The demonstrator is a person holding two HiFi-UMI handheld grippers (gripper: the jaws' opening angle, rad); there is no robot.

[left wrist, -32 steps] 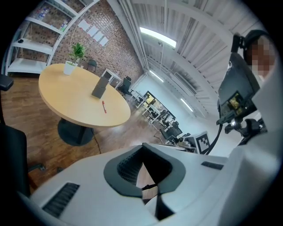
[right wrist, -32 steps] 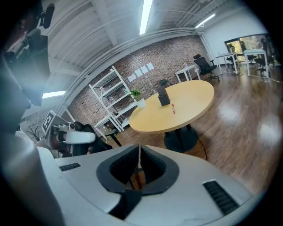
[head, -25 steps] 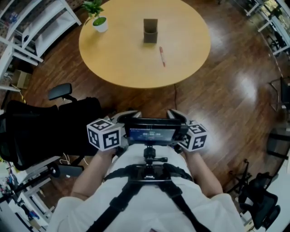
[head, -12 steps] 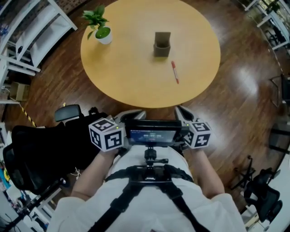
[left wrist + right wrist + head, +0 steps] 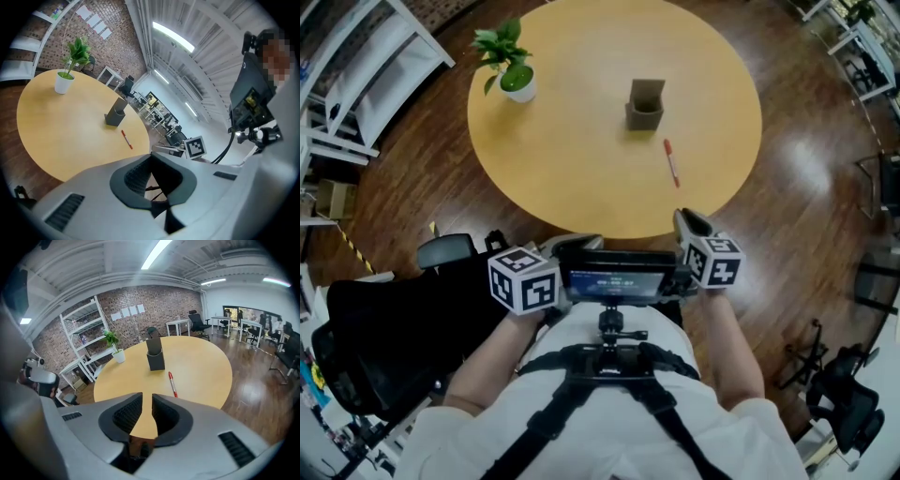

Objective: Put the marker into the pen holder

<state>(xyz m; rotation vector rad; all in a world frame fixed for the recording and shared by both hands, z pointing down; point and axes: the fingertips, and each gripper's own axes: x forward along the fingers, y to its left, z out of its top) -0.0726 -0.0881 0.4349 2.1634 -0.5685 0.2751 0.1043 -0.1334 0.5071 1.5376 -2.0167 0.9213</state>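
A red marker point(image 5: 672, 163) lies on the round wooden table point(image 5: 581, 169), just right of and nearer than the dark square pen holder point(image 5: 645, 103). Both grippers are held close to the body, short of the table's near edge. My right gripper point(image 5: 692, 223) points at the table; in its own view the marker point(image 5: 172, 383) and holder point(image 5: 155, 355) lie ahead. Its jaws point(image 5: 147, 397) are opening with nothing between them. My left gripper point(image 5: 572, 246) is lower and empty; its jaw tips point(image 5: 151, 156) meet. Its view shows the marker point(image 5: 127, 139) and holder point(image 5: 115, 114) too.
A potted plant point(image 5: 514, 70) stands at the table's far left. A black office chair point(image 5: 394, 319) sits at my left, white shelving point(image 5: 356, 56) beyond it. A small screen point(image 5: 614, 278) is mounted between the grippers. More chairs point(image 5: 844, 403) stand at the right on the wooden floor.
The table has come nearer in the head view. My right gripper has moved forward and up toward the table's edge. The left gripper has kept its place by the body.
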